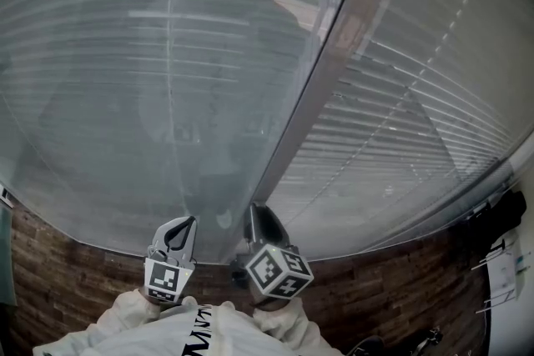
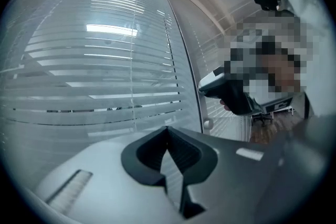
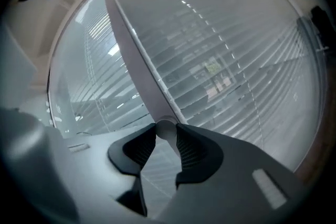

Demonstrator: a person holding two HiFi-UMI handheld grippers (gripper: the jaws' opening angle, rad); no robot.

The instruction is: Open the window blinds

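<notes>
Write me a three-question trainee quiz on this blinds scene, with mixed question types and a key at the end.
1. True or false: the left gripper is clamped on a blind slat.
2. What sits between the right gripper's jaws? A) a pull cord B) a small round knob C) nothing
3. Fill in: the grey frame bar divides two sets of ____.

Key
1. False. Its jaws are together with nothing between them.
2. B. The pads press on the knob from both sides.
3. blinds
</notes>
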